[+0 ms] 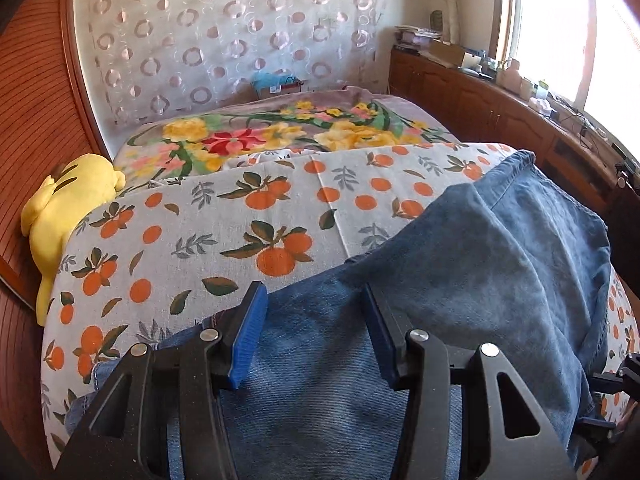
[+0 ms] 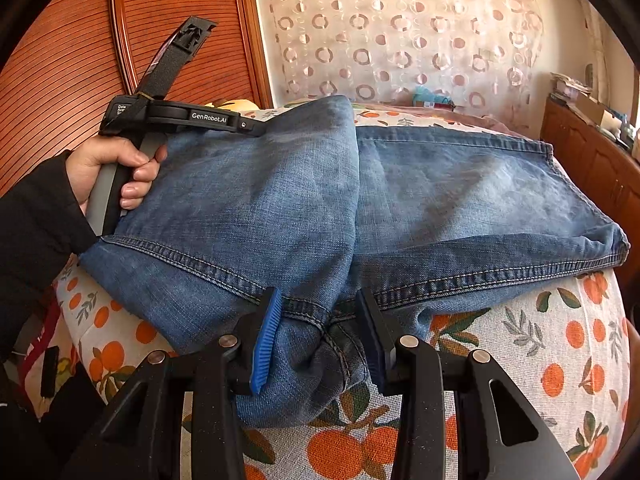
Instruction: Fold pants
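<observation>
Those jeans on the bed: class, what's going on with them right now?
A person is folding blue jeans on an orange-print bedsheet, with a handheld gripper in each hand. The jeans lie in a partly folded bundle. The right gripper is open, its fingers straddling a bunched seam at the near edge. The left gripper is open over the denim, gripping nothing.

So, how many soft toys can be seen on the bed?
1: a yellow soft toy lies at the bed's left edge, beside the orange-print sheet. Others may be hidden.
</observation>
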`<state>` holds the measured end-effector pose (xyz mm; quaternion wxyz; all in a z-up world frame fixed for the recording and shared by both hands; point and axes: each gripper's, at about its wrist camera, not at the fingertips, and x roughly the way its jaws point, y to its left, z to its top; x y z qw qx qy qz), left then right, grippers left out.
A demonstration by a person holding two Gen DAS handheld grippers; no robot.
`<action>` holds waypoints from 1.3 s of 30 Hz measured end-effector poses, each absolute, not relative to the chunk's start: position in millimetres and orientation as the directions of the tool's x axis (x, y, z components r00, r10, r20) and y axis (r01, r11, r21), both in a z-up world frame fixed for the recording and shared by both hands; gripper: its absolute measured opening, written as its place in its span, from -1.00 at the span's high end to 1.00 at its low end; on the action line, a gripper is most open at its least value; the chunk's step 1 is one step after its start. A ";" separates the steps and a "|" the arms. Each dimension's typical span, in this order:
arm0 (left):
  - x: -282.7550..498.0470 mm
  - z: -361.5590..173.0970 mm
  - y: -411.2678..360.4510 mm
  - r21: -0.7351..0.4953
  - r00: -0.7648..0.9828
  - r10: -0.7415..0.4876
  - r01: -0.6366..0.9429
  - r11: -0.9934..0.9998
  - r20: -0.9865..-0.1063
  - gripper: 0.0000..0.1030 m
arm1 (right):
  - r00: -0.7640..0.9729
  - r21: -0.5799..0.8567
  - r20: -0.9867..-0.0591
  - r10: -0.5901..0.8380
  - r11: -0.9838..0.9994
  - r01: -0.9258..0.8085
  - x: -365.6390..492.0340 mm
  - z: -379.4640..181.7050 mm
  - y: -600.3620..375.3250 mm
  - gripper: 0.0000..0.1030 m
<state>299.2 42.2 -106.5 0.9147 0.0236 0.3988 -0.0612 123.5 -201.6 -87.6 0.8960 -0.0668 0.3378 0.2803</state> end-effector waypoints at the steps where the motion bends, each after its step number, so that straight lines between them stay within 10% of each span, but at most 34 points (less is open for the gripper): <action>1: 300.3 -108.7 42.1 -0.003 0.668 -0.090 0.130 0.992 -0.738 0.00 | 0.614 0.072 -0.642 0.459 0.834 -0.548 123.6 -87.7 -202.0 0.23; 39: 196.2 -96.1 44.3 0.009 0.820 -0.084 0.108 0.994 -0.566 -0.04 | 0.683 0.115 -0.602 0.414 0.891 -0.439 125.7 -57.8 -246.4 0.20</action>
